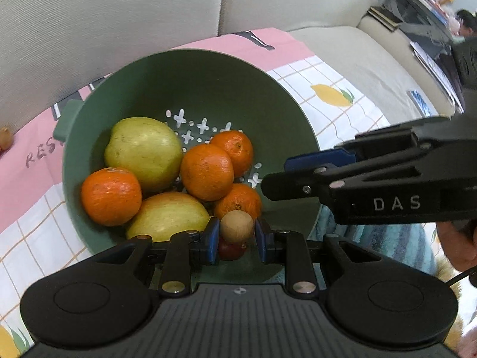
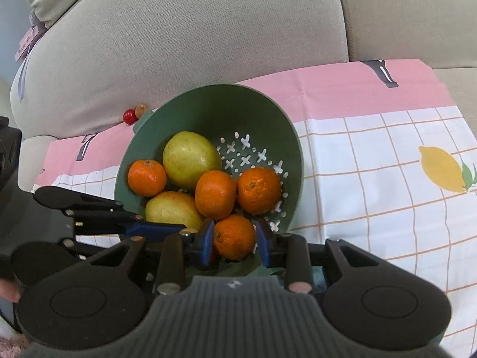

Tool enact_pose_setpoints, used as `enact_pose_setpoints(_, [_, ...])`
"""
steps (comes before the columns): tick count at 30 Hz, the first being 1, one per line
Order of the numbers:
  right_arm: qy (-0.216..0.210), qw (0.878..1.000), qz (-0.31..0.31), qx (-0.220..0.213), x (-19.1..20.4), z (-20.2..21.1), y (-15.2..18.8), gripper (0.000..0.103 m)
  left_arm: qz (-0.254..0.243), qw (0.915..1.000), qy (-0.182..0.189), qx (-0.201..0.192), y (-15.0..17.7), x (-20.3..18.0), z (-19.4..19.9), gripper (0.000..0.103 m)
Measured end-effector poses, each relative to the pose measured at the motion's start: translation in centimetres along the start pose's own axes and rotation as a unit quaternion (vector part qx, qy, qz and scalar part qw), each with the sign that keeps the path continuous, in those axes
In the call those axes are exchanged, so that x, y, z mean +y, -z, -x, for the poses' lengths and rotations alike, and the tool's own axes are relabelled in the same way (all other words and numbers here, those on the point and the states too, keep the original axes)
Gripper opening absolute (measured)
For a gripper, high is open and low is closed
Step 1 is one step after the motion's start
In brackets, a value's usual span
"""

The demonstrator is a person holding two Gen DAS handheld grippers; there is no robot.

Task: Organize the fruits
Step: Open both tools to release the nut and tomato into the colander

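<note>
While the left tongs (image 1: 237, 232) pinch a small tan fruit (image 1: 237, 226) across its middle, just above the colander's (image 1: 190, 68) near rim, I judge it light and thin-shelled. It is round enough to pop out sideways, so I want a gentle hold at its widest point. A red fruit (image 1: 231, 250) sits right under it, partly hidden.

The right tongs (image 2: 235, 238) are drawn narrow over the same rim, and I see nothing pressed between the pads. The nearest orange (image 2: 235, 236) only shows through the gap from inside the colander.

The other oranges (image 1: 111, 196) and two yellow-green fruits (image 1: 143, 149) lie piled in the colander, which rests on a cloth (image 2: 372, 179) spread over a sofa (image 2: 208, 29). I expect the oranges to be firm, with a dimpled skin that grips well, best taken across the waist. The yellow-green ones look heavier, smooth and easily bruised, and too broad for a narrow bite.

A red berry (image 2: 128, 116) and a tan one (image 2: 140, 109) lie outside, against the sofa back.

"DAS" (image 1: 396, 203) is printed white on the right tongs' side. The cloth's pink band shows handwritten "RES" (image 1: 40, 155), cut off by the colander. A pink cushion tag (image 2: 24, 44) bears writing too small for me to read.
</note>
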State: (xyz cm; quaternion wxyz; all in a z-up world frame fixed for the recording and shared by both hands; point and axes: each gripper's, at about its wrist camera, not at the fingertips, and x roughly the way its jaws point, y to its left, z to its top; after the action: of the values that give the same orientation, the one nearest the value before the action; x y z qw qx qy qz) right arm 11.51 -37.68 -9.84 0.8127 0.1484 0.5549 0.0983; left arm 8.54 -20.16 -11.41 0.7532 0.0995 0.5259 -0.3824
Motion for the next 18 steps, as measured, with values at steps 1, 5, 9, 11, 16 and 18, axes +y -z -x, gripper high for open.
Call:
enact_pose_setpoints(1, [-0.001,1.000,0.001,0.001,0.0,-0.1,0.0,0.029,0.000,1.0000,0.000,-0.001,0.0,0.0,-0.1,0.028])
enact_pose_setpoints(5, [-0.006,1.000,0.004,0.005,0.1,-0.4,0.0,0.029,0.000,1.0000,-0.006,-0.001,-0.1,-0.1,-0.2,0.032])
enact_pose_setpoints(9, [-0.007,1.000,0.011,0.014,0.4,-0.8,0.1,0.029,-0.012,0.9998,-0.018,0.006,-0.1,-0.6,-0.3,0.036])
enact_pose_setpoints(11, [-0.004,1.000,0.017,0.019,0.7,-1.0,0.2,0.029,-0.010,0.9998,-0.017,0.008,0.0,-0.5,-0.1,0.038])
enact_pose_setpoints(16, [0.015,0.999,0.043,0.012,2.0,-0.8,-0.1,0.035,0.001,1.0000,-0.009,-0.001,0.3,-0.1,1.5,0.056])
enact_pose_setpoints(18, [0.021,0.998,0.055,0.005,2.6,-0.6,-0.2,0.038,0.001,0.9997,-0.020,-0.010,0.6,0.1,2.5,0.060])
